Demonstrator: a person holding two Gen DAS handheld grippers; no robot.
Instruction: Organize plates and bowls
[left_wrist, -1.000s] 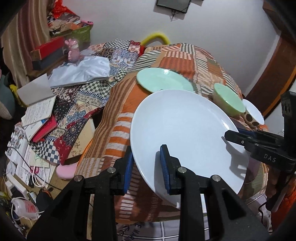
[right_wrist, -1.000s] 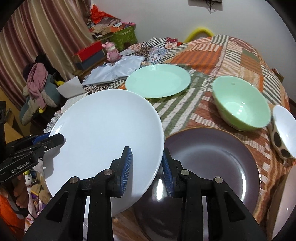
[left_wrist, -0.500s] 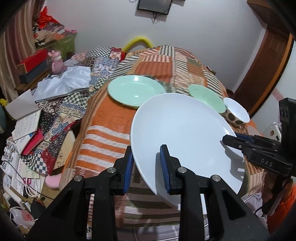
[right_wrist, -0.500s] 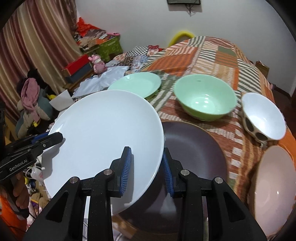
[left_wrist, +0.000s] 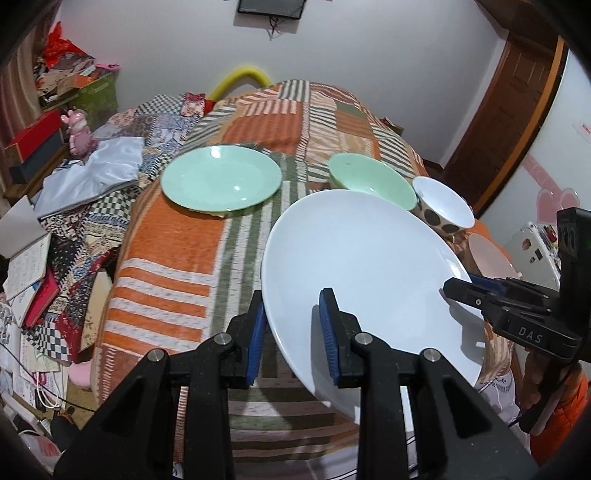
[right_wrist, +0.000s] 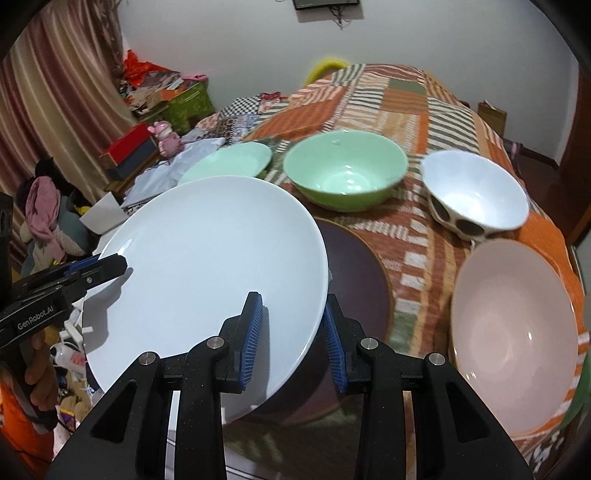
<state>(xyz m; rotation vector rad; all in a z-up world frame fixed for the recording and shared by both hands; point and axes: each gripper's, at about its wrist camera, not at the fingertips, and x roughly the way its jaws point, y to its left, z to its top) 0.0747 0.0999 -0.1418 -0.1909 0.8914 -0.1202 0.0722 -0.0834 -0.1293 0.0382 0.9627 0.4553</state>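
A large white plate (left_wrist: 362, 266) is held between both grippers above the table's near edge. My left gripper (left_wrist: 291, 328) is shut on its left rim. My right gripper (right_wrist: 291, 332) is shut on its right rim; the plate shows in the right wrist view (right_wrist: 207, 266) too. Under it lies a dark brown plate (right_wrist: 354, 273). On the patchwork cloth stand a mint green plate (left_wrist: 221, 177), a mint green bowl (right_wrist: 343, 170), a white bowl with dark spots (right_wrist: 476, 195) and a pale pink bowl (right_wrist: 513, 321).
The table (left_wrist: 166, 258) has an orange striped patchwork cloth. To the left lie books and papers (left_wrist: 26, 258), a pink toy (left_wrist: 79, 133) and boxes (left_wrist: 33, 144). A wooden door (left_wrist: 509, 107) is at the back right.
Both grippers with the white plate have swung to the right along the table. The pale pink bowl and spotted bowl have come into fuller view.
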